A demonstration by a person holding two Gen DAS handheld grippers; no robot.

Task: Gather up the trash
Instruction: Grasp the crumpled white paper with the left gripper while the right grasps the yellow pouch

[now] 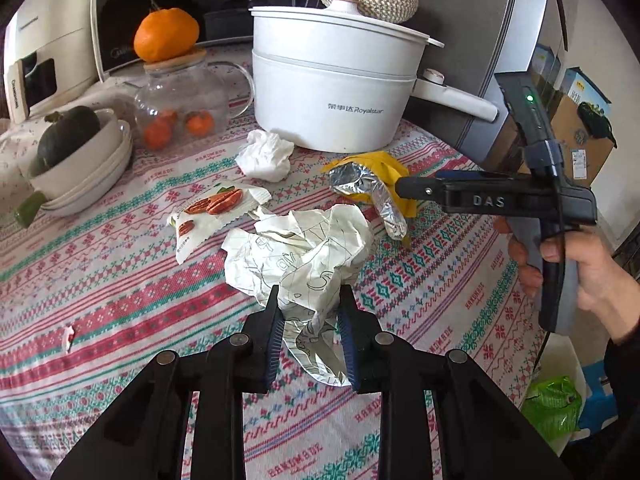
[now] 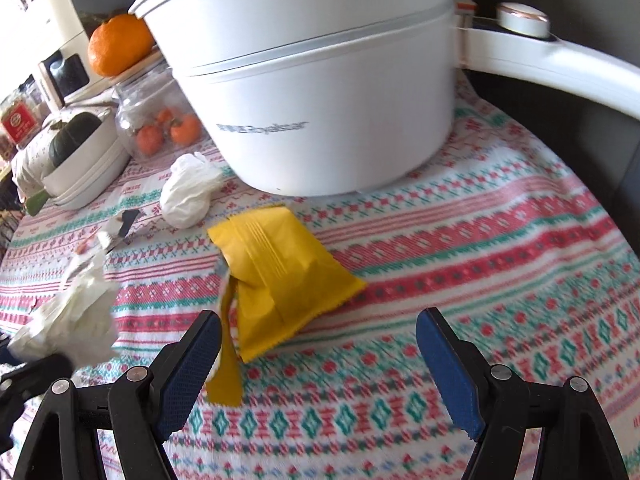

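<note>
Soft, even daylight fills both views, brightest at the far left, where the right wrist view washes out to white. The white enamel electric pot (image 1: 332, 92) throws only a faint shadow onto the patterned woven tablecloth (image 1: 120, 280). Fisheye curvature bends the edges and darkens the corners. The left wrist view is sharp; the right wrist view is smeared by motion blur.

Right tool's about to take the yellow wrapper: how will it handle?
The yellow wrapper looks empty and torn open, so probably very light. Its loose strip hangs limp: likely floppy, crushing flat when pinched. The foil lining suggests a slick surface, so it may slide on the cloth if pushed.
</note>
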